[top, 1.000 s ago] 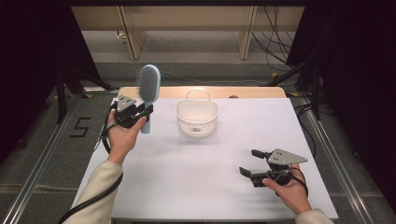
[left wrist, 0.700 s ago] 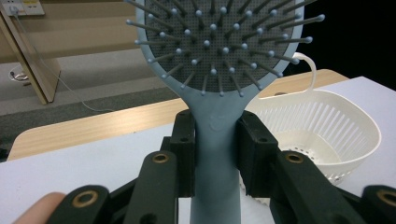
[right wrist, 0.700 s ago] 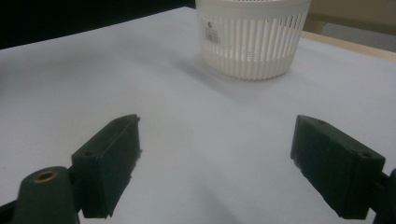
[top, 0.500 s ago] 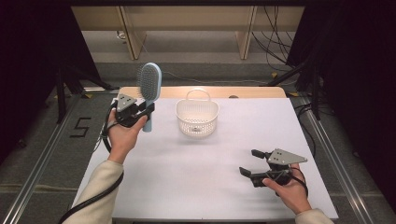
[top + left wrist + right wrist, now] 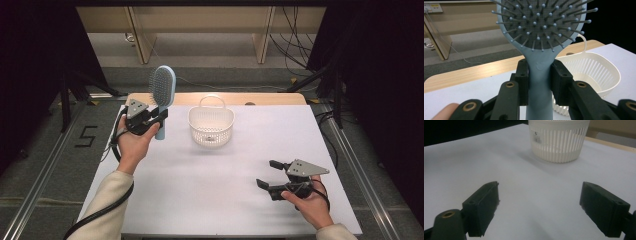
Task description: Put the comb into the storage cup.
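A light blue hairbrush point(image 5: 162, 93) stands upright above the table's far left, head up. My left gripper point(image 5: 160, 118) is shut on its handle point(image 5: 539, 82), and both pads press the neck just below the bristled head point(image 5: 541, 22). A white slatted basket point(image 5: 211, 125) with a loop handle sits on the white table to the right of the brush, also seen behind the brush as the basket point(image 5: 596, 72). My right gripper point(image 5: 268, 174) rests low at the near right, jaws wide open with nothing between them; the right gripper point(image 5: 539, 205) faces the basket point(image 5: 559, 138) across bare tabletop.
The white table surface point(image 5: 220, 185) stretches between the two hands. A wooden strip point(image 5: 270, 99) runs along the far edge. Beyond it stand table legs and cables on a grey floor. A floor marking "5" point(image 5: 86, 136) lies left of the table.
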`<act>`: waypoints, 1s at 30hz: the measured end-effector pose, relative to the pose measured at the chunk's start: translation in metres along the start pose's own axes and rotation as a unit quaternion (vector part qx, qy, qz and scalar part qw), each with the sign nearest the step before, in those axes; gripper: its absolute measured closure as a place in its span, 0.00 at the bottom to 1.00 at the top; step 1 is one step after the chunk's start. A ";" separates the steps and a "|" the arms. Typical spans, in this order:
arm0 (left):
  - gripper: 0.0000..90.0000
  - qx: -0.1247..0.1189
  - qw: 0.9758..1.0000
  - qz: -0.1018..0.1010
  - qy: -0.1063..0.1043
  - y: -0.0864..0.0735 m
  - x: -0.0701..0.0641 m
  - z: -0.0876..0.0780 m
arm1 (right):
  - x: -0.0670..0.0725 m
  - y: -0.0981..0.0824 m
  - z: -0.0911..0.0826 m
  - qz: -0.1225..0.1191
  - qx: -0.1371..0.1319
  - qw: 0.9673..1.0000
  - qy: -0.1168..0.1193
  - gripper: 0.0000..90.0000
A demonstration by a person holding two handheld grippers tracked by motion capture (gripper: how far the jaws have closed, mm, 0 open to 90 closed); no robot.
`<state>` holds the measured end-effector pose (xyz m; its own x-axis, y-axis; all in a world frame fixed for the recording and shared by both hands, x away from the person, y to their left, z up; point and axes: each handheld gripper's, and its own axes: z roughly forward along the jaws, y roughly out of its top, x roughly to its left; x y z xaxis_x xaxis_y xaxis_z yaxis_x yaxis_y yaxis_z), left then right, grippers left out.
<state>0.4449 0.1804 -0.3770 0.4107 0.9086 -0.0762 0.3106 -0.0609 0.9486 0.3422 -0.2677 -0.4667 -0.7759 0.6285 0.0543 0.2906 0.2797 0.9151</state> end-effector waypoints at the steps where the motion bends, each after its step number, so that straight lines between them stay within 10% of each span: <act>1: 0.78 0.000 1.000 0.000 -0.001 0.000 0.000 0.000 | 0.000 0.000 0.000 0.000 0.000 1.000 0.000 0.18; 30: 0.78 -0.010 1.000 0.000 -0.017 0.008 -0.010 0.007 | 0.000 0.000 0.000 -0.001 -0.001 1.000 0.000 0.18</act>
<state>0.4499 0.1680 -0.3706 0.4393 0.8942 -0.0857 0.2932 -0.0525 0.9546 0.3423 -0.2682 -0.4665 -0.7757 0.6289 0.0529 0.2891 0.2797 0.9155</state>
